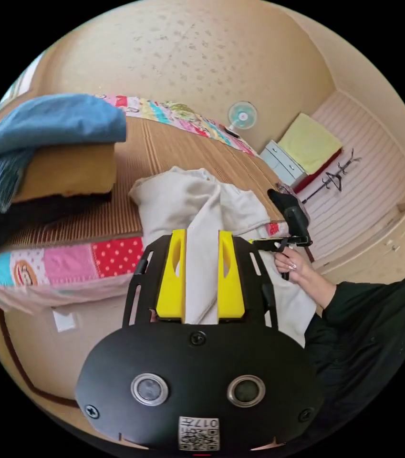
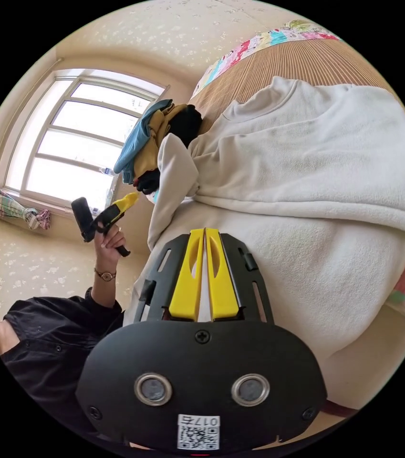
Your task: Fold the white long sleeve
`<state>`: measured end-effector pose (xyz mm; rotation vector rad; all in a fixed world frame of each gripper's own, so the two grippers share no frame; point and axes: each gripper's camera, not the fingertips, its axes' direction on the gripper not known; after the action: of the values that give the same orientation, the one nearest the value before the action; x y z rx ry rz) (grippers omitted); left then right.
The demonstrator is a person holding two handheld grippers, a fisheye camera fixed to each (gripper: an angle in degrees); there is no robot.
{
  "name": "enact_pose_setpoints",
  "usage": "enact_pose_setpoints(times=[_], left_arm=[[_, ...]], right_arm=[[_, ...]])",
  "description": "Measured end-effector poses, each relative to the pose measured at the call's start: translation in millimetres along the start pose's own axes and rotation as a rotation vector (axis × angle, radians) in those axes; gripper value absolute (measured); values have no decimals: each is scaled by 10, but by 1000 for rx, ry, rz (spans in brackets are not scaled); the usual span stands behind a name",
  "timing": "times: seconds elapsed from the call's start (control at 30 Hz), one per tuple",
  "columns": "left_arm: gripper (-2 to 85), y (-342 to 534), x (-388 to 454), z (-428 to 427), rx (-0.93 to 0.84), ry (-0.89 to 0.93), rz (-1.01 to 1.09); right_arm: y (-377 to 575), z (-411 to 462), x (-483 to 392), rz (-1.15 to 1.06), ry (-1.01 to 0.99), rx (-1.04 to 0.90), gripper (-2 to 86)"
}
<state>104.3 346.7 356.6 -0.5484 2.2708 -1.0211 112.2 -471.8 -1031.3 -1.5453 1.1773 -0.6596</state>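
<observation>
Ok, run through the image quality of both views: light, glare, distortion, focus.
Left gripper view: soft, even room light, no glare; the fisheye bows the bed edge, and the white long sleeve is sharp. Right gripper view: the window is blown out to white, yet the fleece texture of the long sleeve stays crisp; the walls curve strongly toward the rim.

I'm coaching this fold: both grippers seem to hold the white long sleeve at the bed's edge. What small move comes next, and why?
Probably lift the left gripper and carry its pinched sleeve across the body of the white long sleeve. The garment lies bunched, partly hanging off the bed, while the right gripper is shut on its lower part, anchoring it.
</observation>
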Motion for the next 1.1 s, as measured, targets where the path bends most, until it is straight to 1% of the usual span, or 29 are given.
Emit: enact_pose_setpoints(times=[0.07, 0.13, 0.17, 0.2, 0.27, 0.3, 0.37, 0.43, 0.5, 0.57, 0.63, 0.7, 0.73, 0.8, 0.83, 0.9, 0.93, 1.0, 1.03, 1.07, 1.1], left_arm=[[112, 490, -354, -97, -12, -92, -224], [124, 834, -572, -86, -49, -103, -372], [131, 1053, -707, -45, -60, -49, -454], [134, 1150, -769, -9, -65, -11, -488], [135, 1452, -975, 225, -114, 175, -600], [133, 1514, -1015, 274, -111, 227, -627], [87, 1730, -1148, 389, -37, 433, -711], [60, 1822, -1193, 328, 39, 516, -734], [51, 1841, -1121, 104, 125, 506, -696], [45, 1772, -880, -293, 188, 420, -594], [39, 1711, -652, -601, 242, 366, -510], [34, 1664, -394, -884, 306, 336, -415], [31, 1640, -225, -1027, 336, 324, -359], [29, 1603, 32, -1172, 357, 309, -284], [28, 1579, 190, -1225, 355, 303, -252], [27, 1552, 425, -1284, 359, 312, -197], [28, 1546, 582, -1331, 368, 321, -157], [34, 1573, 805, -1443, 399, 313, -106], [43, 1603, 938, -1532, 414, 280, -79], [54, 1653, 1066, -1643, 440, 247, -41], [58, 1690, 1125, -1705, 462, 232, -23]], right_arm=[[30, 1, 7, -2, -2, -2, 7], [58, 6, 20, 0, -11, -6, 7], [82, 8, 26, 1, -17, -7, 8], [108, 8, 30, 0, -24, -6, 9], [145, 11, 37, 0, -39, -9, 10], [168, 15, 43, -1, -50, -13, 12], [210, 17, 44, -2, -62, -17, 17], [260, 10, 29, -14, -75, -15, 25], [328, -2, -5, -49, -113, -13, 44], [373, -22, -101, -86, -117, -13, 66], [453, -72, -423, -195, -45, 18, 86], [600, -77, -1182, -448, 39, 73, 105], [628, -48, -1391, -513, 44, 71, 111], [716, 188, -2225, -728, 66, 22, 136], [746, 265, -2415, -767, 92, 18, 144], [934, 593, -3076, -900, 252, 84, 155], [978, 676, -3211, -926, 295, 105, 154], [1064, 967, -3645, -969, 504, 206, 112], [1071, 997, -3726, -967, 546, 254, 91], [1073, 988, -3859, -971, 576, 358, 49], [1006, 905, -3966, -985, 528, 419, 44]])
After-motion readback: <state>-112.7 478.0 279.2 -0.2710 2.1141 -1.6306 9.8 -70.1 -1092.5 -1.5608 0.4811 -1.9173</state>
